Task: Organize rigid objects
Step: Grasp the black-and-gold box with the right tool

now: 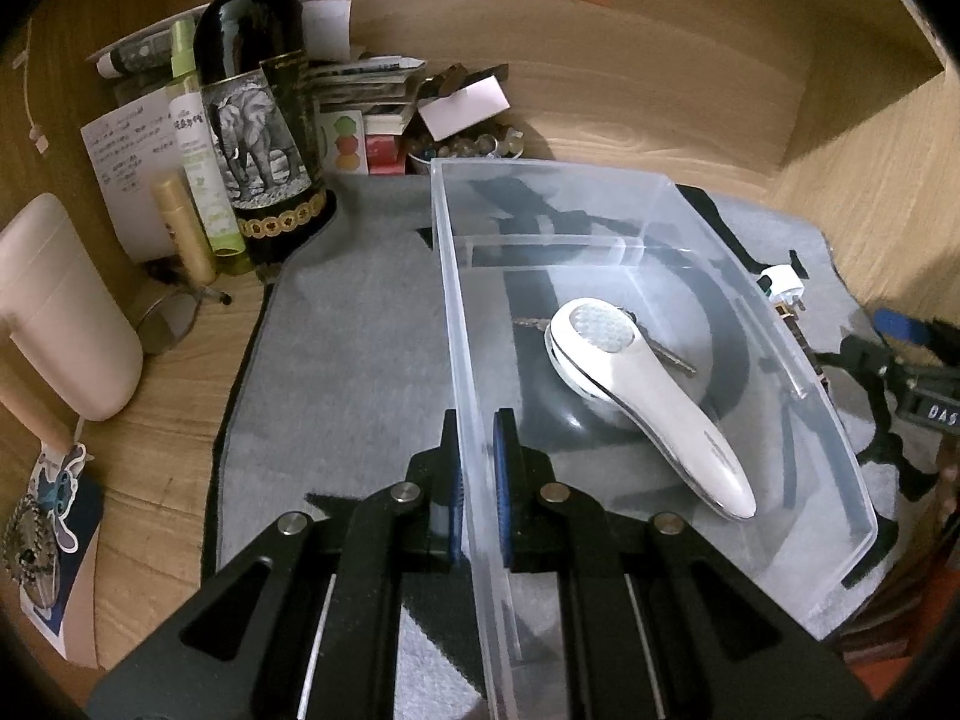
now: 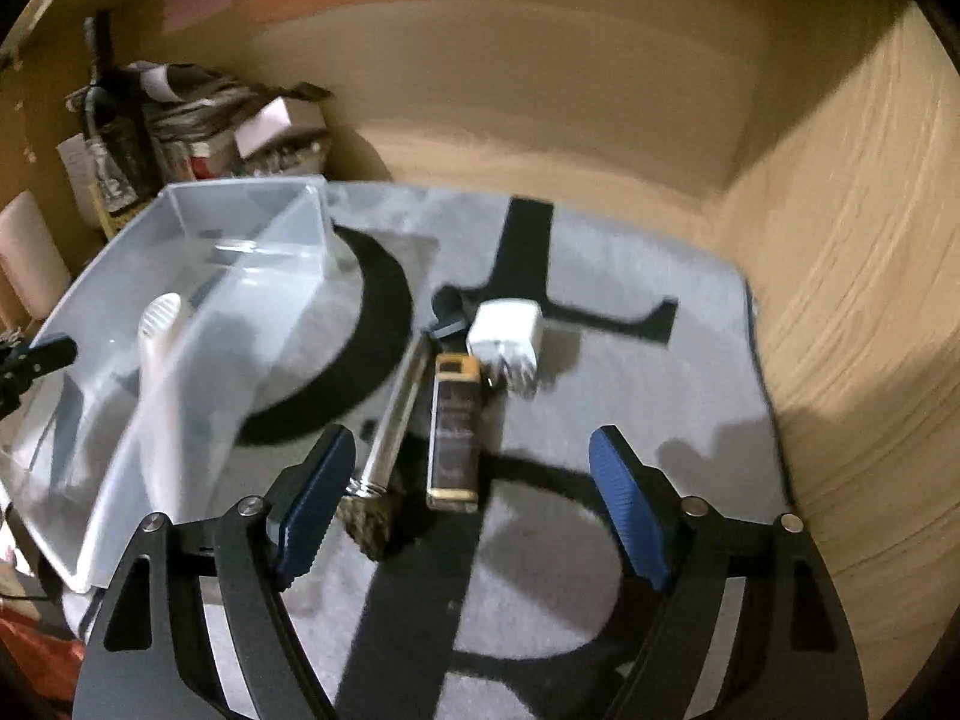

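Risked tipping the clear bin (image 1: 630, 222), pinched by its near wall in the left tool (image 1: 477, 480) mid-counter, while the wide-spread right tool (image 2: 471, 504) reached, seemingly, for the lighter (image 2: 455, 420).

Clear plastic bin (image 1: 660, 228); white handheld device (image 1: 648, 402) in it, honeycomb-textured head. Grey mat (image 2: 630, 396) with black markings. Claw pads (image 2: 624, 504) blue, ribbed. Dark bottle (image 1: 258, 108), elephant label, gold band. Wood-grain tabletop (image 1: 168, 408). White plug adapter (image 2: 507, 333).
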